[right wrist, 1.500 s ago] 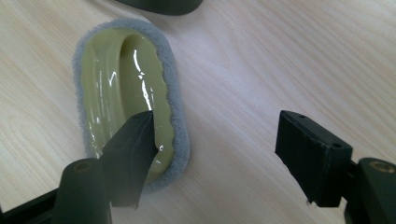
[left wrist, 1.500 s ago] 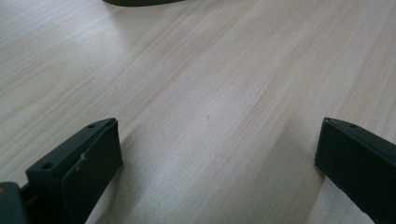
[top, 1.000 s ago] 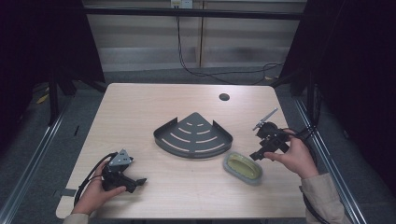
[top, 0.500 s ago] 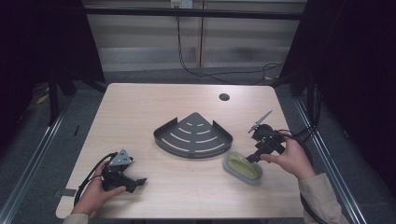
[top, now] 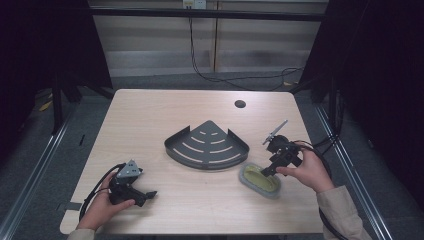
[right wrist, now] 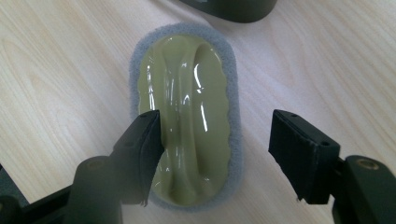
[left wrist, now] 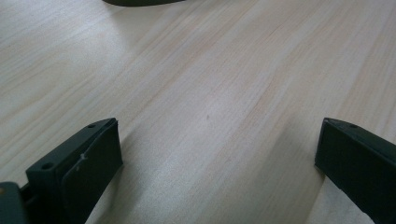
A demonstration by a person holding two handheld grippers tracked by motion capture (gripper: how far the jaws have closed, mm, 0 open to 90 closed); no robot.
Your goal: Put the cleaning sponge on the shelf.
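Note:
A scrubber with an olive-green glossy handle on a grey sponge pad [top: 259, 179] [right wrist: 188, 112] lies flat on the wooden table. My right gripper [top: 266, 171] [right wrist: 215, 144] hovers open just above its near end, one jaw over the handle, the other out past the pad's edge. A dark grey fan-shaped corner rack [top: 206, 146] [right wrist: 231, 9] sits mid-table beside the scrubber. My left gripper [top: 145, 195] [left wrist: 212, 154] rests open near the front left of the table, with bare wood between its jaws.
A round black hole [top: 240, 104] marks the table's far right. Cables trail from both grippers. The table's front edge [top: 200, 232] lies close to both hands. A dark rack edge [left wrist: 135, 2] shows far ahead in the left gripper view.
My right gripper has moved forward and down from beside the scrubber to over its end. The left gripper has stayed put.

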